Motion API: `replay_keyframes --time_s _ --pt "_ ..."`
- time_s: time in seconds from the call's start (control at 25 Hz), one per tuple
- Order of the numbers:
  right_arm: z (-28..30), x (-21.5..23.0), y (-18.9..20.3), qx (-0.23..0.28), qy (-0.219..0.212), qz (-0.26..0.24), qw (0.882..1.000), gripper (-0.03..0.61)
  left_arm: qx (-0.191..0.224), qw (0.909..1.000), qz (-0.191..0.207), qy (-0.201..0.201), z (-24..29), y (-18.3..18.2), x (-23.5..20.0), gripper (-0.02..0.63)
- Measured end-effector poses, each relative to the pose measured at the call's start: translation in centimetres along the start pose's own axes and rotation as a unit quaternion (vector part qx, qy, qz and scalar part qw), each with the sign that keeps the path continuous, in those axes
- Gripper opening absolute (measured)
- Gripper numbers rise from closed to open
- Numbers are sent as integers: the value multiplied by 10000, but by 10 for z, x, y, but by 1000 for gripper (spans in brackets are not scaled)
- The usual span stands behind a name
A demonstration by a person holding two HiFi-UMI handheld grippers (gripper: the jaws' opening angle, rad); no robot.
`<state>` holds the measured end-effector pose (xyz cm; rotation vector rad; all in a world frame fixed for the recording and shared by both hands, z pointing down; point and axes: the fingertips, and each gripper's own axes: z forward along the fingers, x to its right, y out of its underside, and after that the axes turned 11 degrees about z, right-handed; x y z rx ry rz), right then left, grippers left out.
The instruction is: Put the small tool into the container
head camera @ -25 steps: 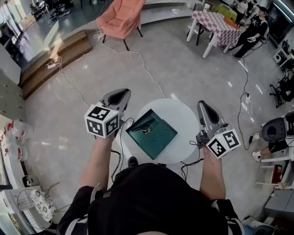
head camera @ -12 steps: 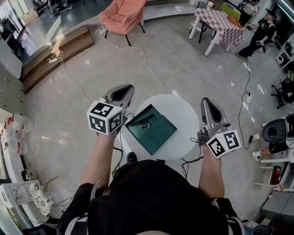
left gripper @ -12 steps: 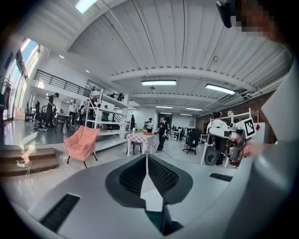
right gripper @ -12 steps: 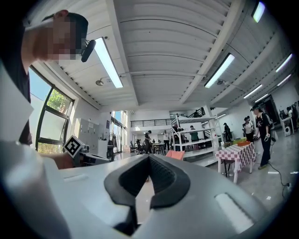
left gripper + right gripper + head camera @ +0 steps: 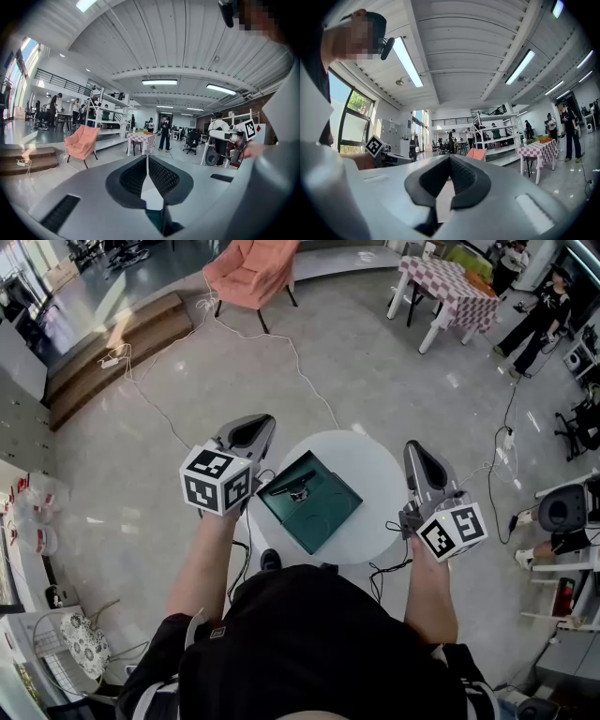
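Left tool point(image 5: 261, 424) and right tool point(image 5: 413, 448) pressed together, empty; small black implement point(image 5: 300, 491) lying diagonally in container point(image 5: 328, 517), nearer left.

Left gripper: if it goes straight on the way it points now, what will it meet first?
Nothing close, it seems. The left gripper points past the edge of the round table, over the floor. Far ahead, about in line, stands the checkered table, but depth is hard to judge.
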<state>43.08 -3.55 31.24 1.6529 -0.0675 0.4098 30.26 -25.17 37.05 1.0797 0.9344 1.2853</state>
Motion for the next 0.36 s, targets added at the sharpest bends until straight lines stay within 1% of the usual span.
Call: replay_keyframes --time_s 0.36 --pt "-2 -9 8 -67 -93 18 9999 8 -6 10000 -45 -15 -7 6 2 20"
